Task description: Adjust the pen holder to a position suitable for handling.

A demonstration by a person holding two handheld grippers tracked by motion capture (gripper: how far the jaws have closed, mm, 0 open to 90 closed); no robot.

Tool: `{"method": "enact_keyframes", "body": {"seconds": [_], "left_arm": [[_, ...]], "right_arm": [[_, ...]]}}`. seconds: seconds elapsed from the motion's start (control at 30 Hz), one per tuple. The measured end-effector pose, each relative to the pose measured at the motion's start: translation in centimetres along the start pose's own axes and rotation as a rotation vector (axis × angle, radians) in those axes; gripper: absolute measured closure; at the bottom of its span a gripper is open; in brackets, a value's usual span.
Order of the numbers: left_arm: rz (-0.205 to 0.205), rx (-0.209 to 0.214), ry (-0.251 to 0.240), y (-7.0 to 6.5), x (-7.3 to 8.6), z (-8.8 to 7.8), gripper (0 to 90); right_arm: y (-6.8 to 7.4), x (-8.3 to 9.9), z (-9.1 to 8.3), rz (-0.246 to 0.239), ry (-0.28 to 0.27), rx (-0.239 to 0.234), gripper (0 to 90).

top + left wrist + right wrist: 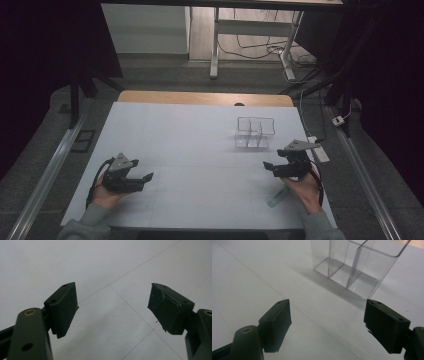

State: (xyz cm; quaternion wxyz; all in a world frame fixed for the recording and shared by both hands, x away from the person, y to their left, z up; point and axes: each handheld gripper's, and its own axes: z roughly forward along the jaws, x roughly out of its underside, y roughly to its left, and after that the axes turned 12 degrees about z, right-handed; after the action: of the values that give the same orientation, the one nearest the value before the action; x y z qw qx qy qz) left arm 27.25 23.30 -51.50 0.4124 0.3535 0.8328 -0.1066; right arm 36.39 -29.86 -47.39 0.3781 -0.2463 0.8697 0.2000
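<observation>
A clear plastic box (pixel 255 132) with several open compartments stands empty on the white table sheet (pixel 185 135), right of centre. My right gripper (pixel 270 168) rests low near the table's right front, open, jaws empty and aimed left, short of the box. In the right gripper view the box (pixel 377 270) stands just beyond the open right gripper (pixel 327 303). My left gripper (pixel 147 176) sits at the left front, open and empty, pointing right. In the left gripper view the left gripper (pixel 112 290) spreads its jaws wide over bare sheet.
A thin greenish clear strip (pixel 276 196) lies on the sheet under the person's right hand. A white power strip (pixel 318 149) lies at the table's right edge. A wooden table edge (pixel 205 98) shows beyond the sheet. Table legs and cables stand on the floor behind.
</observation>
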Motion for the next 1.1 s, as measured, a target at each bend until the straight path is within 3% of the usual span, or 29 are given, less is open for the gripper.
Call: {"method": "enact_keyframes", "body": {"seconds": [0.37,0.73,1.1], "left_arm": [[-0.006,-0.001,-0.003,0.1,0.0,-0.1,23.0],[0.003,0.000,0.010,0.1,0.0,0.2,23.0],[0.013,0.001,0.018,0.0,0.0,0.4,22.8]], "right_arm": [[-0.8,-2.4,-0.2,0.021,-0.038,0.020,22.3],[-2.2,-3.2,-0.2,0.047,-0.052,0.061,22.6],[-5.0,-3.3,-0.4,0.124,-0.048,0.123,25.0]]}}
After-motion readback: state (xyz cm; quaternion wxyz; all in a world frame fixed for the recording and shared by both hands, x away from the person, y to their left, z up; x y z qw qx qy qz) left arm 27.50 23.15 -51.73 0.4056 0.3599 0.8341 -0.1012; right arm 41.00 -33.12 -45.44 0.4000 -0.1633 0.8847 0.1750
